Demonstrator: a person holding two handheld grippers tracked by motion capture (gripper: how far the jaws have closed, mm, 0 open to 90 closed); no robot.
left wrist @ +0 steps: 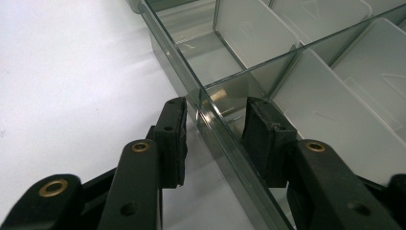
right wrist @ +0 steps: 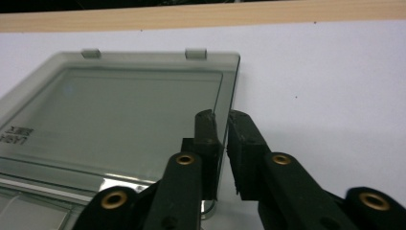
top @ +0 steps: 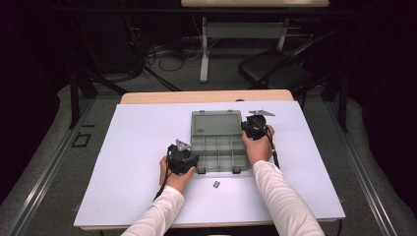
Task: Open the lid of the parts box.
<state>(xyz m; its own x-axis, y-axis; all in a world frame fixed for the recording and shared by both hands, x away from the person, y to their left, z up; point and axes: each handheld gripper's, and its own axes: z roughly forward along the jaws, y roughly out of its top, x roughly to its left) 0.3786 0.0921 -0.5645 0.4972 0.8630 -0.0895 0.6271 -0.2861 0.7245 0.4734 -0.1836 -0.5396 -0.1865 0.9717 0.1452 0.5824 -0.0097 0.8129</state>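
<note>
Dim room, grey floor (top: 223, 73) strewn with cables (top: 162, 56). Beyond the table (top: 206, 96): a black chair (top: 273, 69) and a second desk (top: 246, 29).

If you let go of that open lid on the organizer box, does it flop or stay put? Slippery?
The lid looks like thin, stiff clear plastic, lying back flat on the table, so it should probably stay put. Its glossy edge between the right gripper pads may slip. The box looks light and empty, so it could slide if pushed.
</note>
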